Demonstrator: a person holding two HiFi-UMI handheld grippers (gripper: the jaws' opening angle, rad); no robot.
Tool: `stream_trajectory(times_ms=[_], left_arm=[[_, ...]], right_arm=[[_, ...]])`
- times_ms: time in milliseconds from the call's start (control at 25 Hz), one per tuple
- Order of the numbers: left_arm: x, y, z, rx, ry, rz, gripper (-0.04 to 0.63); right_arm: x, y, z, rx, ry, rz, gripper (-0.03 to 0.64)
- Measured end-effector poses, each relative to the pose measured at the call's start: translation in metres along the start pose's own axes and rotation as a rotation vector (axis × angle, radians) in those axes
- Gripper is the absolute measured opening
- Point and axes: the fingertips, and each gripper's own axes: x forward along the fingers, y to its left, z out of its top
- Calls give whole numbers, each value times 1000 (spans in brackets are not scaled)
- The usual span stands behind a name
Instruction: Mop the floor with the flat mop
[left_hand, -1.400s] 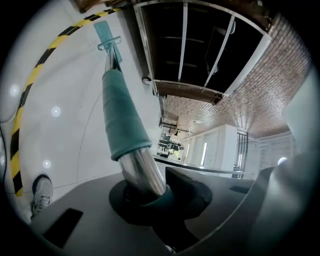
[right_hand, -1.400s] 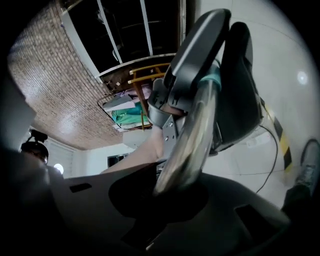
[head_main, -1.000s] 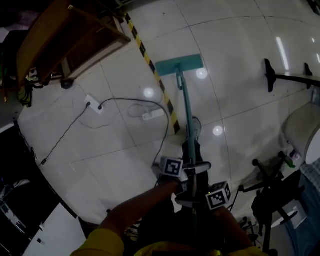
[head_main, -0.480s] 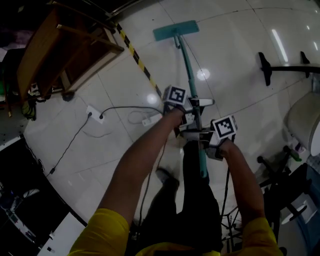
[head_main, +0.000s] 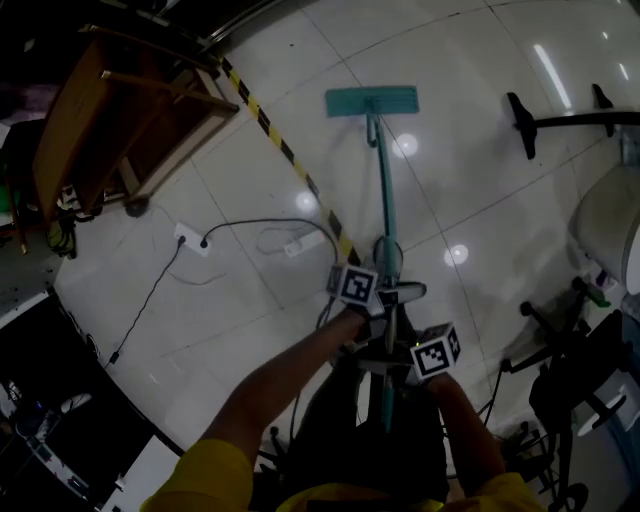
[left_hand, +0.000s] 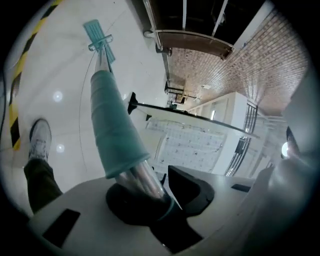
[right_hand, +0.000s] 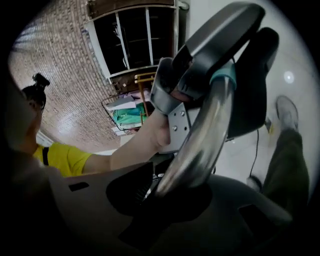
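Note:
The flat mop lies with its teal head (head_main: 372, 101) flat on the white tiled floor, far ahead of me. Its handle (head_main: 384, 210) runs back between both grippers. My left gripper (head_main: 385, 300) is shut on the handle just below the teal sleeve (left_hand: 112, 125); in the left gripper view (left_hand: 145, 192) the metal tube sits tight between the jaws. My right gripper (head_main: 388, 368) holds the handle lower down, close behind the left. In the right gripper view (right_hand: 175, 190) the shiny tube (right_hand: 205, 130) lies between the jaws, which are opening while still touching it.
A wooden table (head_main: 110, 100) stands at the far left beside a yellow-black floor tape (head_main: 285, 150). A power strip (head_main: 305, 240) and cable (head_main: 250, 222) lie left of the handle. A black stand base (head_main: 560, 120) and a white round object (head_main: 605, 250) are at the right. My shoe (left_hand: 40, 140) is near the handle.
The mop head was pushed away, then drawn back toward me. Both grippers came back with the handle, close to my body and lower in the head view.

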Motion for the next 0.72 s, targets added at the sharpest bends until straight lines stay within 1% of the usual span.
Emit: stream_trajectory(times_ms=[40, 80, 120, 160, 200, 240, 280, 320, 360, 440, 480, 520, 600, 640, 720], left_arm=[[2, -8, -34, -14, 11, -28, 124], [2, -17, -58, -16, 8, -70, 129], [0, -27, -72, -10, -13, -129, 131], [-1, -35, -77, 6, -35, -183, 141], [0, -38, -75, 30, -38, -206, 143], [4, -35, -70, 58, -13, -193, 144], [9, -28, -61, 88, 26, -162, 152], [16, -21, -47, 120, 62, -139, 152], [22, -18, -28, 155, 83, -140, 153], [33, -19, 23, 216, 102, -174, 150], [39, -19, 52, 227, 113, -183, 152], [44, -17, 83, 223, 121, -184, 150], [52, -14, 141, 219, 109, -179, 149], [54, -10, 163, 232, 98, -165, 146], [52, 4, 187, 274, 104, -82, 141]], right_arm=[[1, 8, -30, 24, 8, 0, 110], [3, 18, -51, 26, 26, 0, 111], [4, 28, -63, 14, 50, -1, 132], [6, 33, -69, 3, 76, -1, 141], [6, 31, -69, -2, 99, -2, 141], [6, 25, -65, -6, 116, -11, 141], [5, 14, -57, -14, 125, -30, 141], [2, 3, -42, -28, 123, -56, 141], [-1, -6, -22, -48, 109, -81, 141], [-10, -20, 32, -95, 58, -120, 141], [-16, -27, 64, -118, 23, -131, 141], [-22, -33, 99, -140, -13, -141, 136], [-33, -48, 160, -176, -65, -166, 132], [-36, -54, 181, -185, -73, -173, 132], [-34, -63, 199, -187, -58, -184, 124]])
